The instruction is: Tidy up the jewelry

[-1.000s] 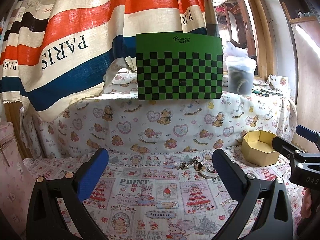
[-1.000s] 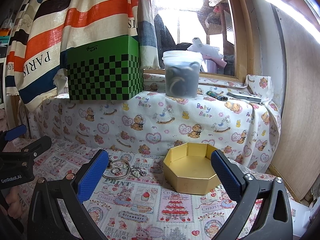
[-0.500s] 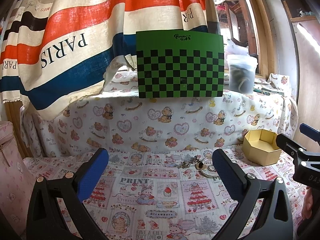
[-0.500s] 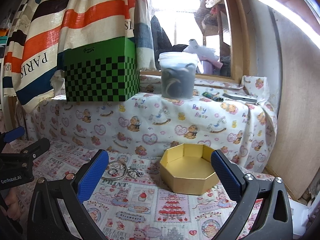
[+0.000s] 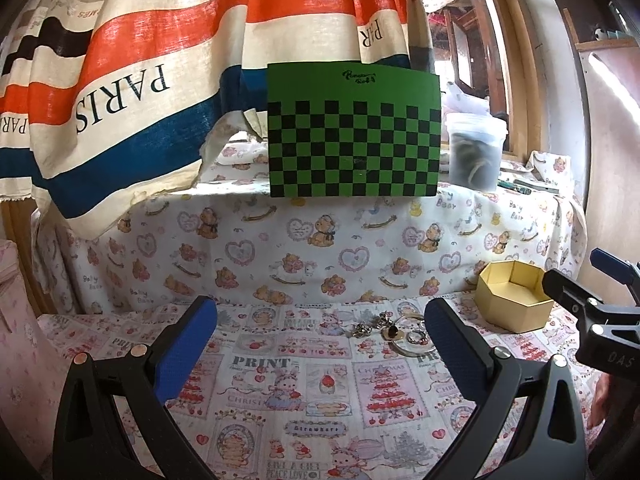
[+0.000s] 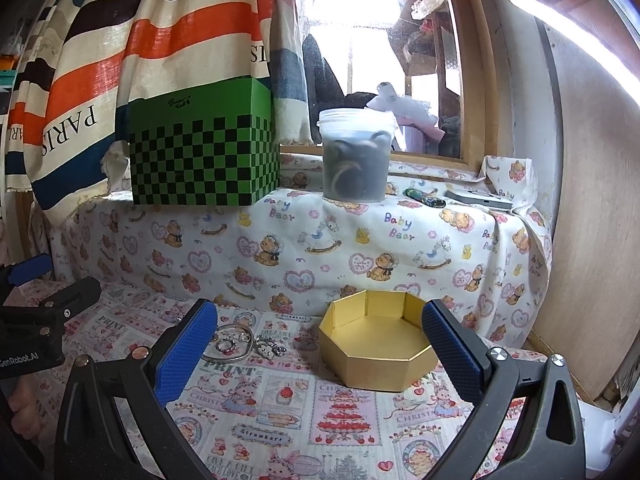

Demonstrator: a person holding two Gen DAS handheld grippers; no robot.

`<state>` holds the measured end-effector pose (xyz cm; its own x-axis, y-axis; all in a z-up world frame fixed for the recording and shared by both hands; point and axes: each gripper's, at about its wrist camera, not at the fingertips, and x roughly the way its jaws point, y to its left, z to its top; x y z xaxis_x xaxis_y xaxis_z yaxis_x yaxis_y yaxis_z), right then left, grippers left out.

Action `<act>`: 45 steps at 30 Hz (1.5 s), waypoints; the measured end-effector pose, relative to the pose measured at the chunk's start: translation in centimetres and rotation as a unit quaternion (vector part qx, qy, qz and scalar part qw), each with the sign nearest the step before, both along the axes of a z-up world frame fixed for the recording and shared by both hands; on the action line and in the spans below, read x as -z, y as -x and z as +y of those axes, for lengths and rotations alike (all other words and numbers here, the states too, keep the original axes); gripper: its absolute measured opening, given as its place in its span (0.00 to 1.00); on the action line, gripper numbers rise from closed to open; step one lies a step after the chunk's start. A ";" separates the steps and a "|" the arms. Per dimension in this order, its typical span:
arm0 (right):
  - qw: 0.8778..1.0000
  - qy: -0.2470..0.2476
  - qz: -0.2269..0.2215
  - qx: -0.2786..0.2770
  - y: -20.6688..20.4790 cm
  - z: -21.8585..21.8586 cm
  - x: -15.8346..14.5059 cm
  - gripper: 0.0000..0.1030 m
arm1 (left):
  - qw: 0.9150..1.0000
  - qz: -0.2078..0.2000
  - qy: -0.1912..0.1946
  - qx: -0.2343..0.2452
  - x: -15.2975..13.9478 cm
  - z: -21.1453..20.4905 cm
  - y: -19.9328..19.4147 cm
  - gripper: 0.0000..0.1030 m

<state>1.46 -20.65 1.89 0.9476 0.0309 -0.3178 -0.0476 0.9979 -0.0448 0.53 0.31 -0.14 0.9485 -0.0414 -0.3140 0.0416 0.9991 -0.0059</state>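
Left gripper (image 5: 320,334): jaws wide apart, holding nothing, hovering above the printed cloth (image 5: 280,384); no pad touches anything.
Right gripper (image 6: 320,336): jaws wide apart and empty, framing the gold box (image 6: 376,350) without touching it.
Jewelry (image 6: 240,342): small pile on the cloth, a large bangle (image 6: 230,356) with rings inside it and small charms beside it, just left of the gold box and apart from it.
Gold box: octagonal, open, nothing inside.
Left view only: a dark-stoned ring (image 5: 393,333) in the pile; the right gripper's side marked "DAS".
Right view only: the left gripper's body marked "GenRobot.AI"; a lighter (image 6: 424,198) and a flat grey device (image 6: 480,199) on the ledge.
Writing: curtain (image 5: 132,88) "PARIS"; ledge cloth "Baby Bear"; printed cloth "PRINT", "Strawberr", "CHRISTMAS".
Ledge: green checkered box (image 6: 204,156) with an unreadable script logo; lidded plastic tub (image 6: 356,156) beside it.
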 end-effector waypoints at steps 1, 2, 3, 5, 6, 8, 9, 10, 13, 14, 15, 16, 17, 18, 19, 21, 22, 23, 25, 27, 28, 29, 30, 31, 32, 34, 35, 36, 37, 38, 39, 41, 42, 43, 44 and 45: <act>1.000 -0.003 0.000 -0.005 0.0 0.0 0.0 1.00 | 1.000 -0.001 0.001 -0.001 0.0 0.1 0.0 1.00; 1.000 -0.011 0.002 -0.016 0.0 -0.1 0.0 1.00 | 1.000 -0.006 -0.002 -0.008 -0.1 0.1 0.0 1.00; 1.000 -0.019 0.004 -0.024 0.0 -0.2 0.1 1.00 | 1.000 -0.013 -0.008 -0.020 -0.1 0.1 0.1 1.00; 1.000 -0.017 0.002 -0.023 0.1 0.0 0.1 1.00 | 0.998 -0.029 -0.013 -0.045 -0.4 0.2 0.4 1.00; 0.999 -0.019 0.001 -0.028 0.2 0.0 0.1 1.00 | 0.998 -0.035 -0.012 -0.050 -0.5 0.3 0.6 1.00; 0.999 -0.021 0.003 -0.037 0.2 0.1 0.1 1.00 | 0.999 -0.034 -0.010 -0.040 -0.9 0.7 0.7 1.00; 0.999 -0.020 0.007 -0.042 0.2 0.2 0.2 1.00 | 0.999 -0.032 -0.007 -0.034 -1.1 0.9 0.7 1.00; 0.999 -0.017 0.016 -0.048 0.0 0.3 0.2 0.98 | 0.999 -0.033 -0.001 -0.029 -1.3 1.2 0.7 1.00; 0.995 -0.021 0.059 -0.072 -0.9 0.6 0.0 0.85 | 0.999 -0.036 0.006 -0.018 -1.9 2.0 0.7 1.00; 0.993 -0.024 0.077 -0.084 -1.4 0.8 -0.1 0.83 | 0.999 -0.037 0.008 -0.014 -2.1 2.2 0.8 1.00; 0.991 -0.023 0.093 -0.092 -1.8 1.1 -0.1 0.79 | 0.999 -0.037 0.011 -0.012 -2.2 2.5 0.7 1.00; 0.989 -0.021 0.109 -0.097 -2.3 1.5 -0.1 0.74 | 0.999 -0.037 0.013 -0.011 -2.2 2.7 0.7 1.00; 0.986 -0.016 0.134 -0.096 -3.1 2.0 -0.1 0.73 | 0.999 -0.035 0.013 -0.010 -2.1 3.0 0.5 1.00; 0.983 -0.016 0.156 -0.095 -3.7 2.4 0.1 0.72 | 0.999 -0.027 0.011 -0.014 -2.0 3.2 0.1 1.00; 0.979 -0.025 0.174 -0.100 -4.3 2.6 0.3 0.71 | 0.999 -0.017 0.012 -0.026 -1.8 3.5 -0.3 1.00; 0.969 -0.058 0.215 -0.110 -5.8 2.9 0.9 0.69 | 0.999 0.005 0.026 -0.039 -1.3 4.3 -1.2 1.00; 0.963 -0.066 0.236 -0.110 -6.6 3.2 1.2 0.68 | 0.999 0.016 0.035 -0.036 -1.0 4.6 -1.6 1.00; 0.959 -0.071 0.252 -0.108 -7.3 3.5 1.6 0.68 | 0.998 0.025 0.040 -0.037 -0.9 4.9 -1.9 1.00; 0.954 -0.074 0.272 -0.102 -8.7 4.0 2.2 0.62 | 0.998 0.030 0.038 -0.048 -0.7 5.2 -2.2 1.00; 0.953 -0.056 0.286 -0.082 -10.1 4.5 2.6 0.54 | 0.998 0.028 0.030 -0.057 -0.6 5.2 -2.2 1.00; 0.953 -0.051 0.291 -0.074 -10.8 4.6 2.9 0.50 | 0.998 0.027 0.029 -0.057 -0.6 5.2 -2.2 1.00; 0.952 -0.045 0.295 -0.067 -11.5 4.8 3.3 0.50 | 0.998 0.026 0.029 -0.058 -0.6 5.3 -2.1 1.00; 0.951 -0.034 0.303 -0.055 -12.2 5.1 3.9 0.47 | 0.997 0.026 0.030 -0.059 -0.6 5.3 -2.1 1.00; 0.949 -0.027 0.311 -0.048 -12.8 5.2 4.5 0.43 | 0.997 0.026 0.030 -0.063 -0.7 5.3 -2.0 1.00; 0.947 -0.023 0.318 -0.045 -13.3 5.2 5.0 0.40 | 0.997 0.023 0.032 -0.065 -0.9 5.4 -1.8 1.00; 0.947 -0.004 0.321 -0.036 -14.0 5.3 6.1 0.32 | 0.997 0.013 0.034 -0.063 -1.2 5.4 -1.4 1.00; 0.947 0.003 0.320 -0.032 -14.2 5.3 6.5 0.32 | 0.997 0.009 0.033 -0.064 -1.4 5.3 -1.3 1.00; 0.946 0.005 0.321 -0.030 -14.3 5.3 6.9 0.31 | 0.997 0.006 0.030 -0.065 -1.5 5.2 -1.2 1.00; 0.945 -0.001 0.326 -0.031 -14.6 5.0 7.3 0.27 | 0.998 0.005 0.028 -0.065 -1.5 5.2 -1.2 1.00; 0.943 -0.010 0.330 -0.033 -14.8 4.9 7.6 0.24 | 0.998 0.008 0.025 -0.063 -1.5 5.0 -1.3 1.00; 0.942 -0.019 0.334 -0.037 -15.0 4.7 7.9 0.20 | 0.998 0.016 0.023 -0.062 -1.6 4.9 -1.4 1.00; 0.942 -0.026 0.331 -0.040 -15.1 4.6 8.1 0.15 | 0.998 0.019 0.026 -0.058 -1.5 4.9 -1.5 1.00; 0.943 -0.023 0.329 -0.040 -15.0 4.6 8.1 0.13 | 0.998 0.019 0.025 -0.060 -1.5 4.8 -1.5 1.00; 0.944 -0.020 0.326 -0.042 -14.9 4.7 8.1 0.13 | 0.998 0.019 0.022 -0.062 -1.4 4.8 -1.5 1.00; 0.944 -0.020 0.325 -0.045 -14.8 4.8 8.0 0.12 | 0.998 0.021 0.020 -0.063 -1.4 4.8 -1.6 1.00; 0.945 -0.020 0.323 -0.048 -14.5 4.9 7.8 0.12 | 0.997 0.022 0.021 -0.064 -1.3 4.8 -1.7 1.00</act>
<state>15.98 -15.80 -5.94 0.5479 0.1318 -0.8261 -0.1423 0.9878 0.0632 2.24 5.15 1.17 0.9320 0.0650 -0.3565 -0.0872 0.9951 -0.0465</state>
